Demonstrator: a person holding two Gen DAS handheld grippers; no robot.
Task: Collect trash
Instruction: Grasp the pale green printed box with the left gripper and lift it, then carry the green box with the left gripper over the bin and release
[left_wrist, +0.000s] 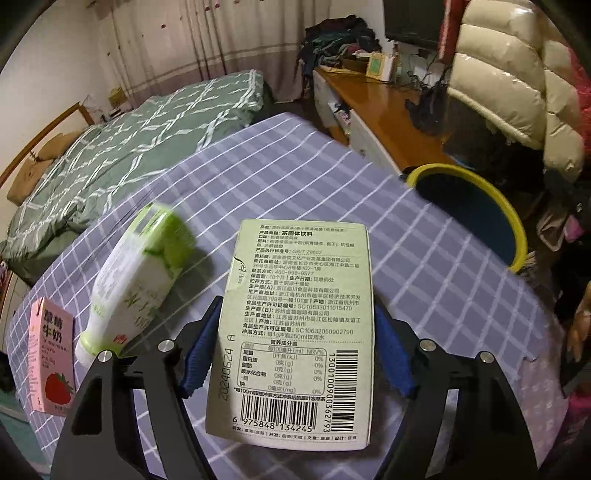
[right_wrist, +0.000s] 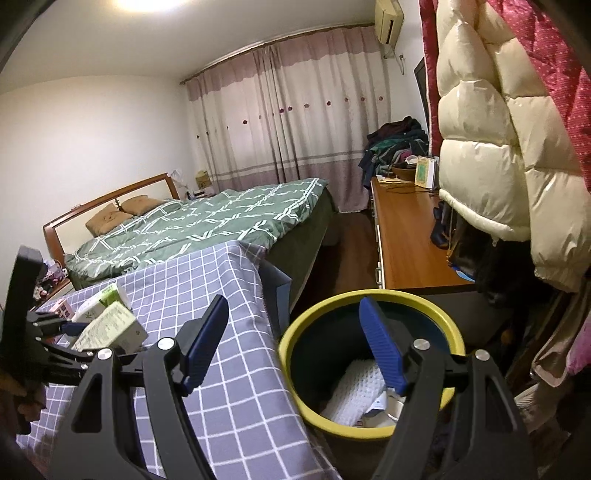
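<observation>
My left gripper (left_wrist: 297, 306) is shut on a pale green tea box (left_wrist: 299, 325), its blue pads (left_wrist: 201, 347) pressing on both long sides. The box hangs a little above the checked tablecloth (left_wrist: 332, 192). The right wrist view shows this box (right_wrist: 110, 328) at the far left. A white and green bottle (left_wrist: 136, 273) lies on its side to the left of the box. A pink strawberry milk carton (left_wrist: 51, 354) stands further left. My right gripper (right_wrist: 293, 302) is open with nothing in it, over the near rim of the yellow-rimmed bin (right_wrist: 369, 295).
The bin (left_wrist: 509, 206) stands on the floor off the table's right edge and holds white textured material (right_wrist: 354, 395) and scraps. Behind are a bed (right_wrist: 207, 221), a wooden desk (right_wrist: 406, 240) and hanging padded coats (right_wrist: 498, 147). A hand (left_wrist: 580, 325) shows at the right edge.
</observation>
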